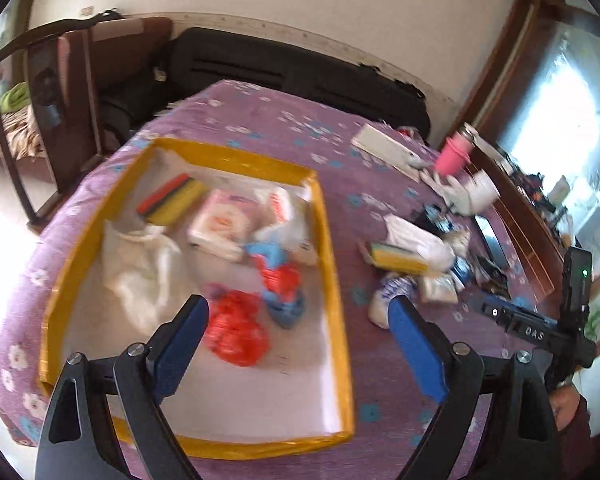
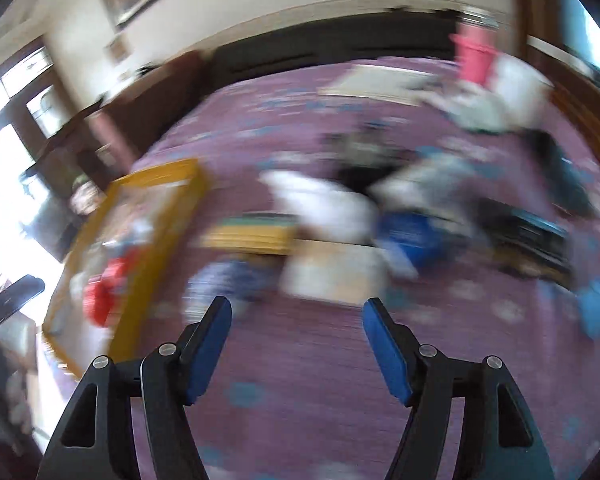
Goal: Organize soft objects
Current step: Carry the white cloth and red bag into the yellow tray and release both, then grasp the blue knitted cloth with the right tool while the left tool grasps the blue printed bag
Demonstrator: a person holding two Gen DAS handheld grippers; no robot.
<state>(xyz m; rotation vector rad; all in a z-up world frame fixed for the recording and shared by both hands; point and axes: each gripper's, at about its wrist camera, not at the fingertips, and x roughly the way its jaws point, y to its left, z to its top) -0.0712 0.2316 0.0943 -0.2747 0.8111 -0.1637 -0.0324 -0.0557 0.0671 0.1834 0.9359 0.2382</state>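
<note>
The left gripper (image 1: 298, 320) is held released above the yellow-rimmed tray (image 1: 332, 248), in which a red bag (image 1: 238, 330) and sponge (image 1: 170, 198) are seen. The right gripper (image 2: 296, 322) is spread, empty; a yellow sponge (image 1: 396, 258) lies right of the tray.

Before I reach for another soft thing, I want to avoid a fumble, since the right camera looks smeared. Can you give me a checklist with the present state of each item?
1. Left gripper empty, jaws apart: ok.
2. Right gripper empty, jaws apart: ok.
3. Yellow-rimmed white tray has bare floor left near the front: ok.
4. Soft items still outside the tray, such as the yellow sponge block on the purple flowered cloth: ok, there to pick.
5. Right wrist view sharp enough to aim: not ok, motion blur.
6. Which item lies nearest the right gripper: cannot tell.
</note>
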